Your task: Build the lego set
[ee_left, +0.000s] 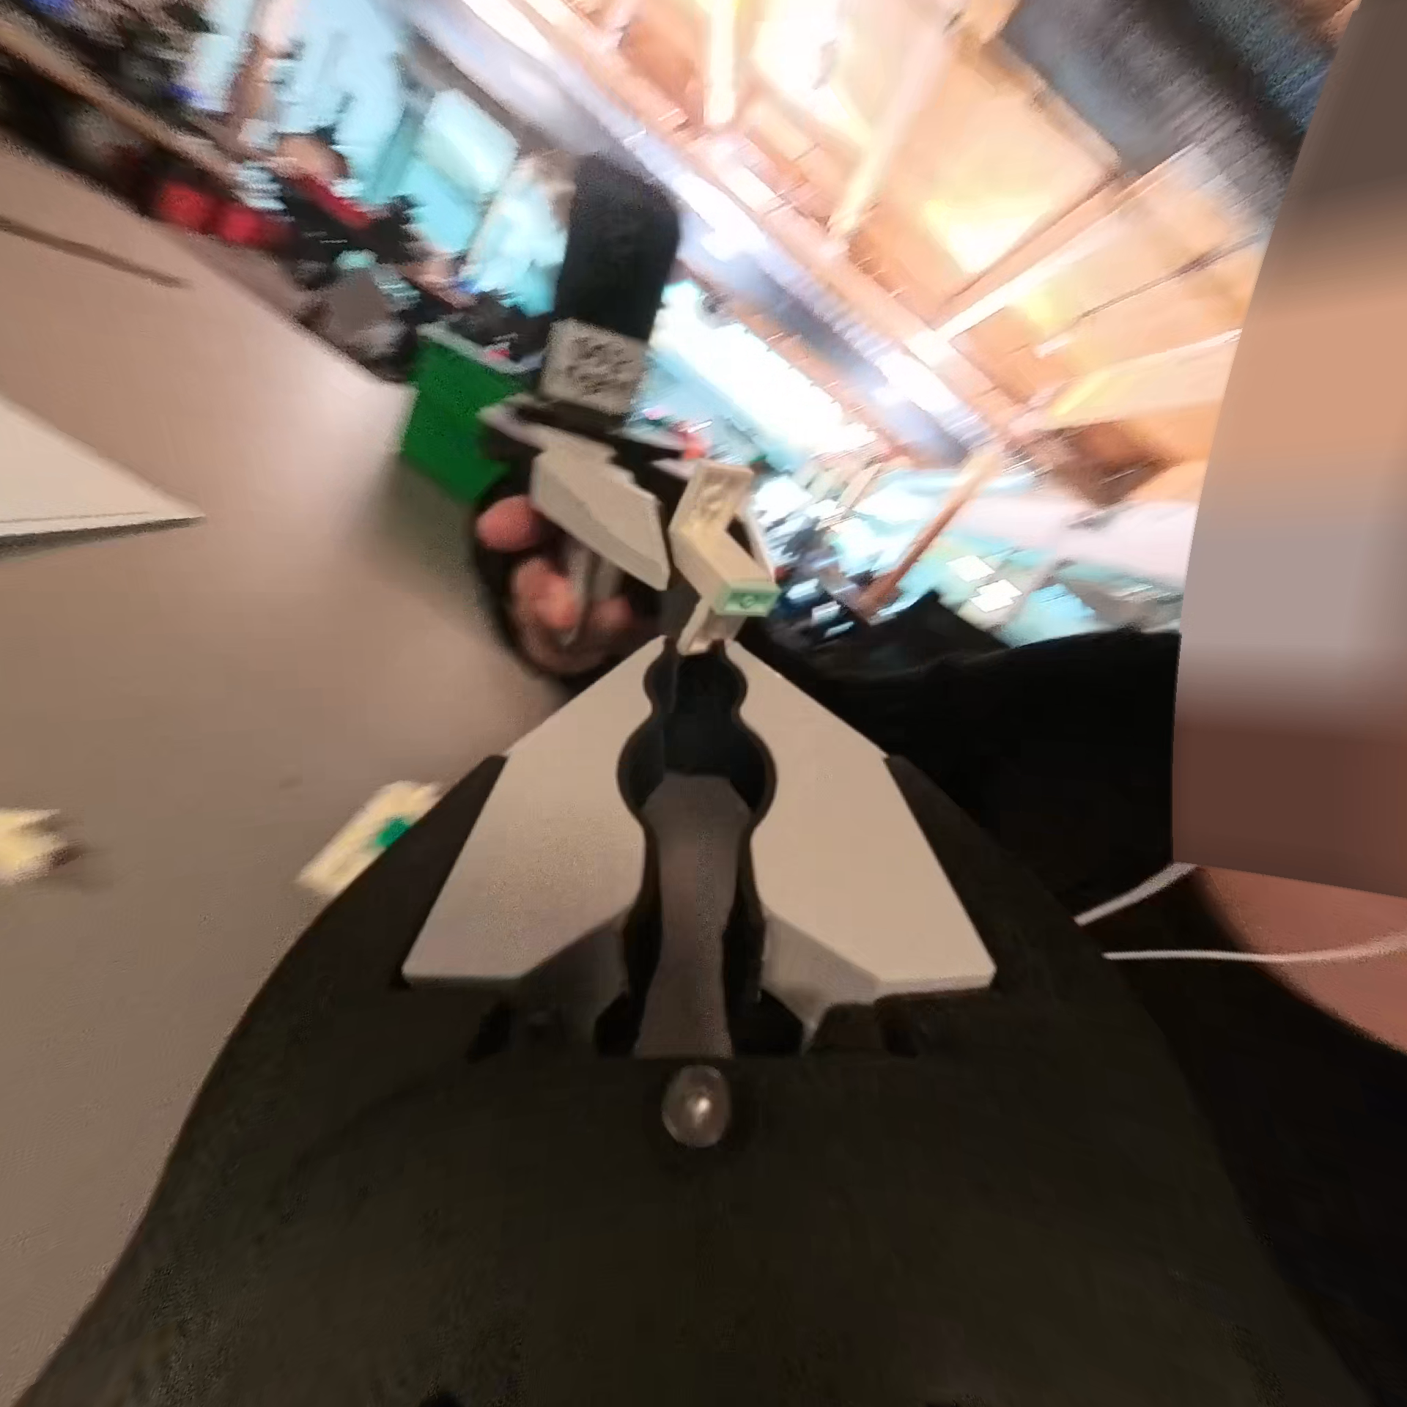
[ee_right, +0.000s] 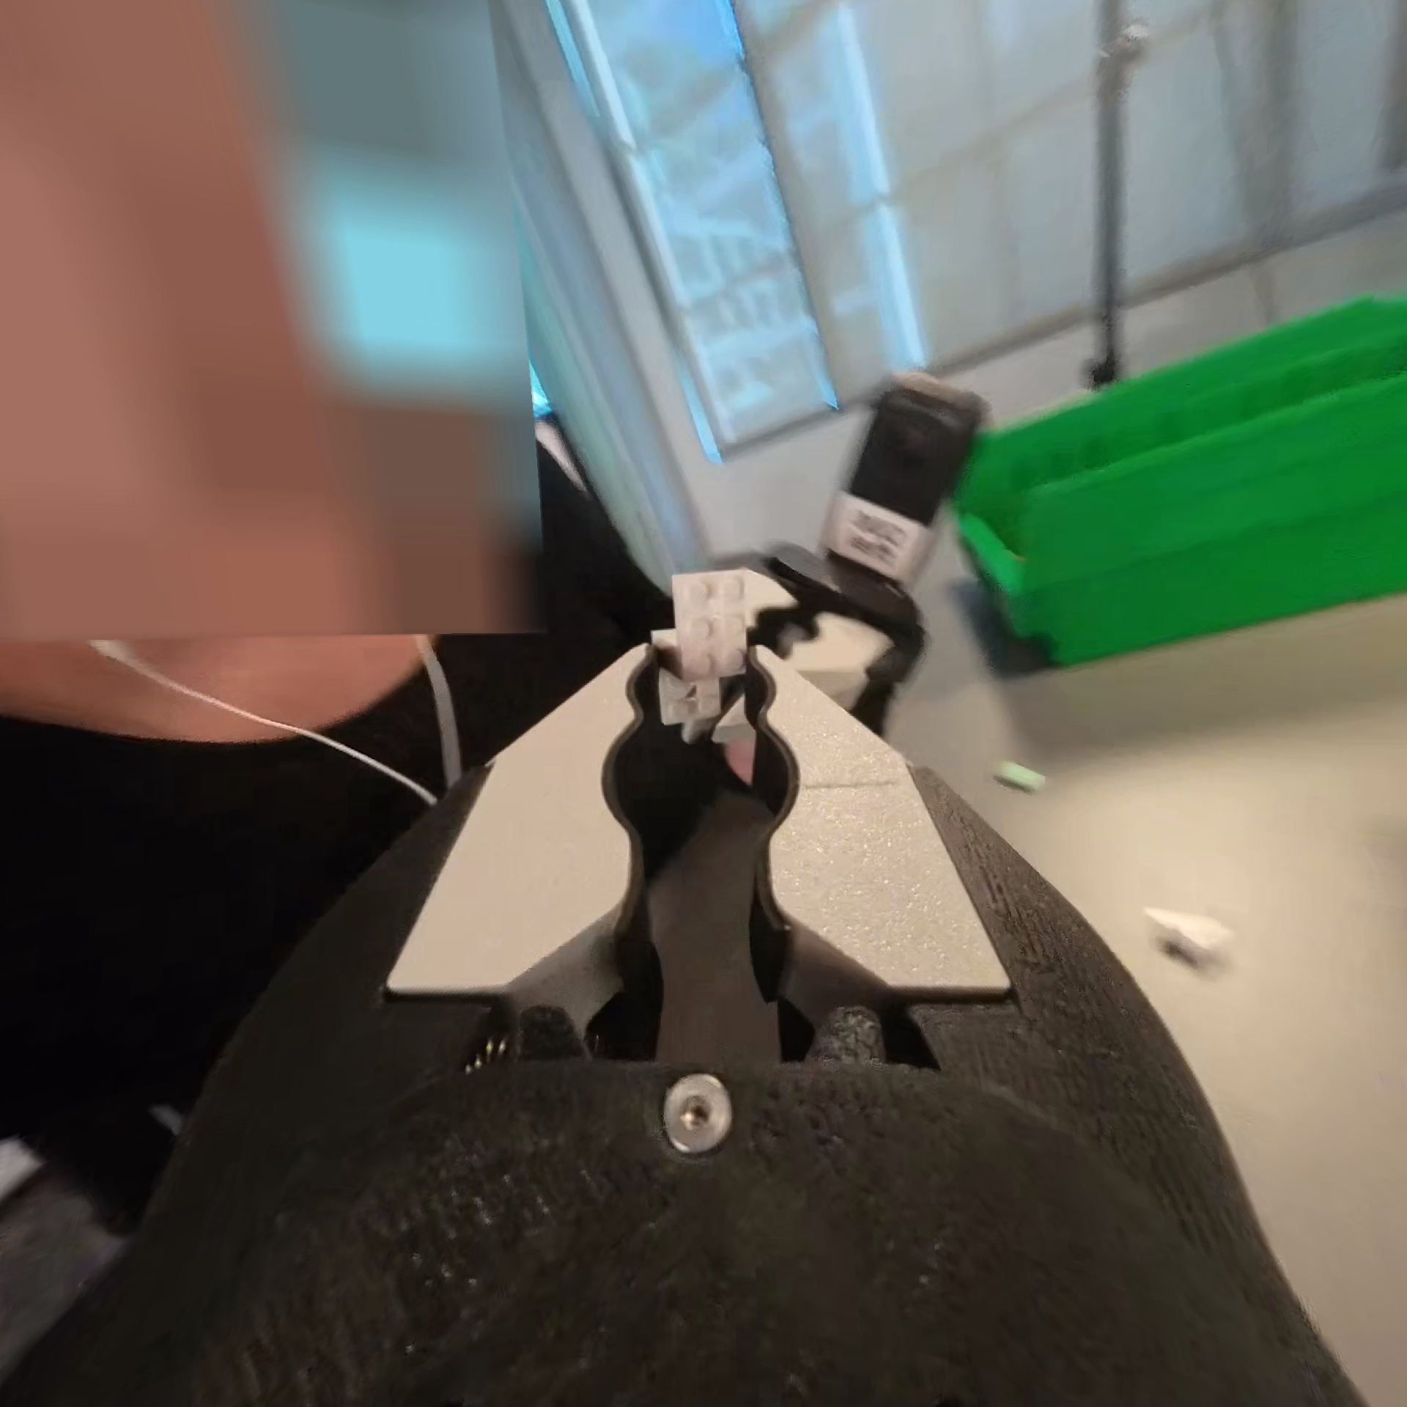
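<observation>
Both grippers are raised off the table and meet tip to tip on one small lego assembly. In the left wrist view my left gripper (ee_left: pixel 697 647) is shut on the lower end of the white assembly (ee_left: pixel 719 559), which has a green piece (ee_left: pixel 750 601) on one side. A finger (ee_left: pixel 601 518) of the right gripper, held by a hand (ee_left: pixel 548 586), reaches it from the far side. In the right wrist view my right gripper (ee_right: pixel 700 662) is shut on the white studded assembly (ee_right: pixel 712 624). A finger (ee_right: pixel 841 658) of the left gripper shows just behind it. Both views are motion-blurred.
A green bin (ee_right: pixel 1180 533) stands on the beige table (ee_right: pixel 1218 761), and it also shows in the left wrist view (ee_left: pixel 449 434). Loose white and green pieces (ee_left: pixel 365 837) (ee_right: pixel 1188 933) lie on the table. A white sheet (ee_left: pixel 76 487) lies at the left. The person's dark top (ee_left: pixel 990 761) and a white cable are close by. Only a small space, under 4 cm, lies between the two pairs of fingers.
</observation>
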Demonstrator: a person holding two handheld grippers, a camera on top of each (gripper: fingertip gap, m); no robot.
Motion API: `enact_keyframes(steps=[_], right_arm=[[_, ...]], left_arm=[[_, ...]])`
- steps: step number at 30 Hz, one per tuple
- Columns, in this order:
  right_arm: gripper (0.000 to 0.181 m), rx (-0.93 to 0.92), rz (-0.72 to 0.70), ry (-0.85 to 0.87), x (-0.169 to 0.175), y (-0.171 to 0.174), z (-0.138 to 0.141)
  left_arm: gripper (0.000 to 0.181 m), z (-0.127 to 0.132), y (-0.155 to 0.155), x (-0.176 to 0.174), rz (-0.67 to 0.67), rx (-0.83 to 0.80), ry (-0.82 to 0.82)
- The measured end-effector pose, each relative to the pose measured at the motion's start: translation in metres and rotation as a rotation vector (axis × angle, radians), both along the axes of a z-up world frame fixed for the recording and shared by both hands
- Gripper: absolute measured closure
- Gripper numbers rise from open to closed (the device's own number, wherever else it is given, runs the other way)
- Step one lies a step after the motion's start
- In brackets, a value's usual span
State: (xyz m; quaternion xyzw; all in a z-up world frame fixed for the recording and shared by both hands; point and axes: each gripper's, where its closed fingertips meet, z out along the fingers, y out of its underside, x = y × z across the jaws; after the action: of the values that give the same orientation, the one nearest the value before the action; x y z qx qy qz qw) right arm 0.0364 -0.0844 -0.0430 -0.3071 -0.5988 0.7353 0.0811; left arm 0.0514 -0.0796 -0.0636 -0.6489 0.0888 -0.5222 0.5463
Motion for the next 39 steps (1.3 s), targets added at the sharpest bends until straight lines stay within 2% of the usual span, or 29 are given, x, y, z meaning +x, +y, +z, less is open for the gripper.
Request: enact_keyframes(steps=[1, 3, 6, 12, 15, 18, 21, 24, 28, 34, 39], right_arm=[[0.161, 0.108, -0.068, -0.014, -0.005, 0.005, -0.011], [0.165, 0.310, -0.175, -0.036, -0.012, 0.014, -0.029], [0.166, 0.515, -0.254, -0.029, -0.015, 0.020, -0.041], [0.166, 0.729, -0.320, -0.050, -0.016, 0.030, -0.060], [0.166, 0.735, -0.323, -0.036, -0.017, 0.028, -0.060], [0.166, 0.729, -0.351, 0.024, -0.019, 0.029, -0.055], [0.166, 0.711, -0.476, 0.177, -0.027, 0.036, -0.036], [0.166, 0.702, -0.609, 0.327, -0.031, 0.040, -0.016], [0.166, 0.717, -0.727, 0.449, -0.033, 0.038, -0.001], [0.167, 0.707, -0.812, 0.515, -0.033, 0.036, 0.005], [0.167, 0.719, -0.825, 0.524, -0.035, 0.032, 0.002]], left_arm=[[0.173, -0.011, 0.006, -0.007, 0.074, -0.013, 0.115], [0.168, -0.024, 0.013, -0.020, 0.187, -0.006, 0.321], [0.158, -0.033, 0.018, -0.029, 0.263, 0.017, 0.516], [0.143, -0.029, 0.018, -0.027, 0.229, 0.100, 0.650], [0.143, -0.039, 0.021, -0.031, 0.228, 0.091, 0.781], [0.142, -0.035, 0.022, -0.033, 0.254, 0.123, 0.776], [0.143, -0.011, 0.022, -0.040, 0.358, 0.210, 0.657], [0.125, 0.005, 0.020, -0.039, 0.453, 0.306, 0.614], [0.109, 0.015, 0.016, -0.026, 0.520, 0.437, 0.661], [0.102, 0.011, 0.018, -0.013, 0.558, 0.512, 0.772], [0.098, 0.011, 0.019, -0.012, 0.581, 0.534, 0.789]])
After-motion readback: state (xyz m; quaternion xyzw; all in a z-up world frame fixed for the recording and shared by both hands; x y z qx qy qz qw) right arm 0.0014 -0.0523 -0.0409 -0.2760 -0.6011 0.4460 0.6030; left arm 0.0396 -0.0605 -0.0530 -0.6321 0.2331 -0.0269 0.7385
